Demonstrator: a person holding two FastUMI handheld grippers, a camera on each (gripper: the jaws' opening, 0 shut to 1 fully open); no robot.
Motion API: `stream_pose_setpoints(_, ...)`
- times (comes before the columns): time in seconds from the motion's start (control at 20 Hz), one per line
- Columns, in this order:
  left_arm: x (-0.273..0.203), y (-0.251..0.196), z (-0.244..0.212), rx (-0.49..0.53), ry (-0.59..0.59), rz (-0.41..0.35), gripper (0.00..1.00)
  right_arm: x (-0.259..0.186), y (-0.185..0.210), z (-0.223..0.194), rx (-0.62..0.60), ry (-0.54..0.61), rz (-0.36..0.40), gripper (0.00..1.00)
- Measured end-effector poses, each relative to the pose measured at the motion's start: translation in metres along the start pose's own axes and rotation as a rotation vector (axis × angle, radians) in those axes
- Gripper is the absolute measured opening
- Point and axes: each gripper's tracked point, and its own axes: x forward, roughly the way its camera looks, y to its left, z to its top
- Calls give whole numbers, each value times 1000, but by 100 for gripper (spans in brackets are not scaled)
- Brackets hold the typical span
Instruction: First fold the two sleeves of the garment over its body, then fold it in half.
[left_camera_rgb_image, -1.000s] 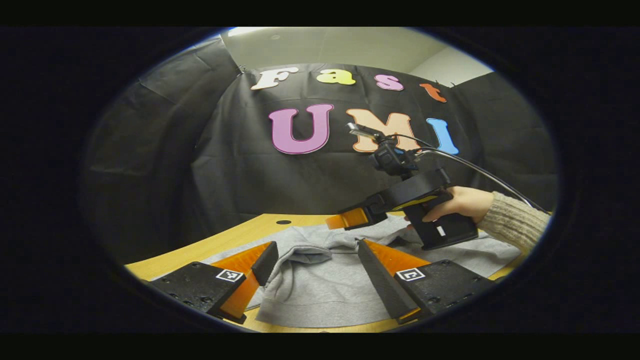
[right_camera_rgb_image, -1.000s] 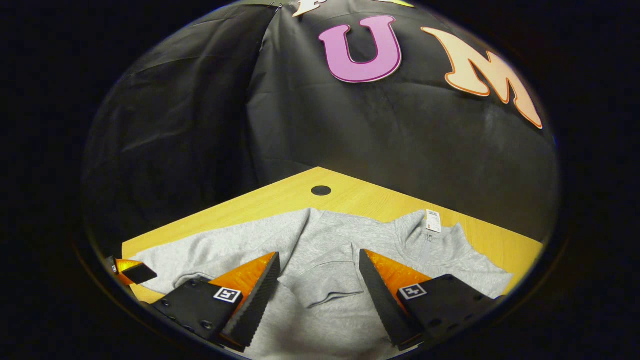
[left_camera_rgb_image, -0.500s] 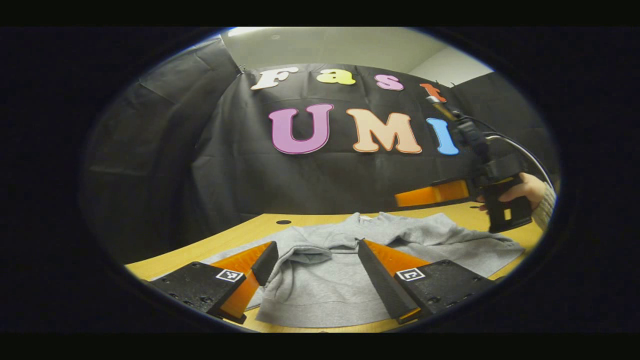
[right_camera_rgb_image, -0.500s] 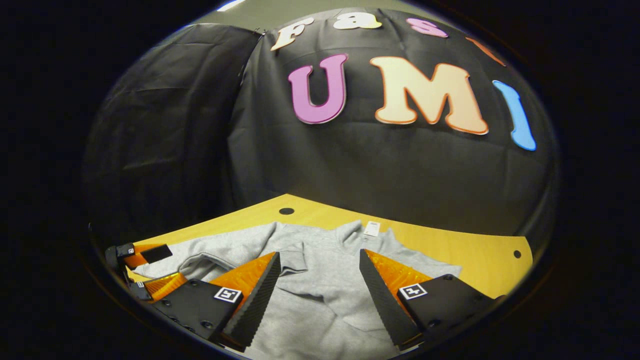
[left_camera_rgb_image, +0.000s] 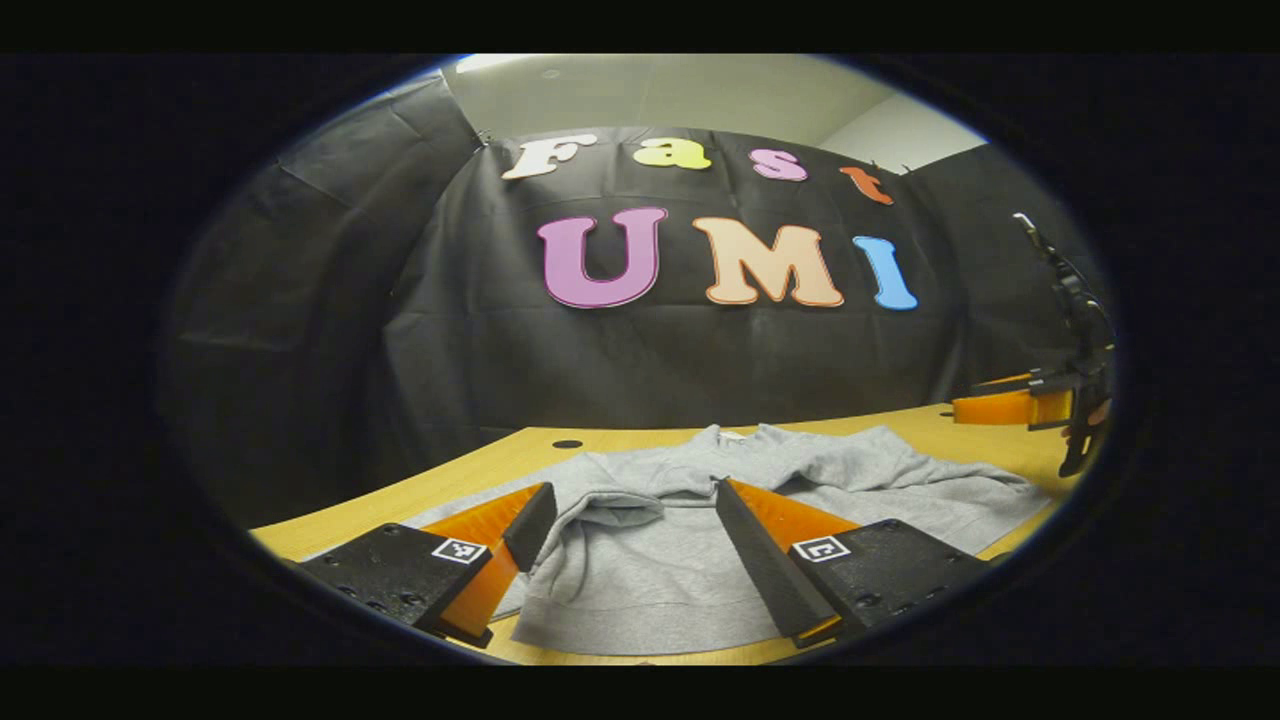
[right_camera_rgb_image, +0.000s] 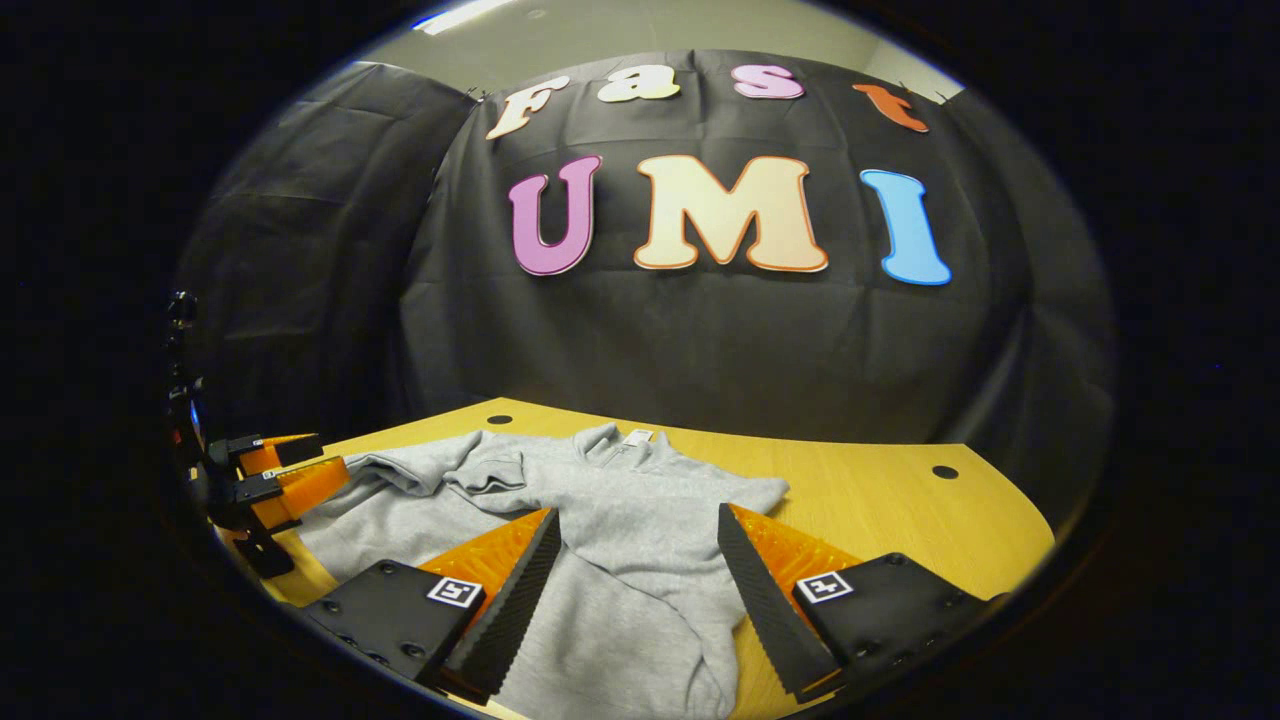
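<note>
A wooden table (right_camera_rgb_image: 880, 500) is lying under warm light, its pale grain running toward the back. Two small dark round holes are sitting in its top, one near the far left corner (right_camera_rgb_image: 499, 419) and one near the right edge (right_camera_rgb_image: 944, 471); the first is also showing in the left gripper view (left_camera_rgb_image: 567, 443). Black cloth (right_camera_rgb_image: 300, 250) is hanging behind the table, creasing in folds. Above it, a pale ceiling (left_camera_rgb_image: 680, 90) is catching light.
</note>
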Motion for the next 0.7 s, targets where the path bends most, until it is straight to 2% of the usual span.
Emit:
stream_pose_setpoints(0.2,1,1,0,7,0,-31,94,-23,-17,-4,-2,-40,-42,98)
stream_pose_setpoints(0.3,2,10,-4,33,61,-6,96,-29,-22,-3,6,-56,-48,98)
stream_pose_setpoints(0.35,0,19,-3,50,82,5,93,-30,-23,-2,13,-61,-48,98)
stream_pose_setpoints(0.45,-14,50,-6,76,132,37,98,-32,-25,-5,26,-67,-48,98)
stream_pose_setpoints(0.7,-62,133,-21,125,303,129,93,-26,-27,-20,18,-39,-48,98)
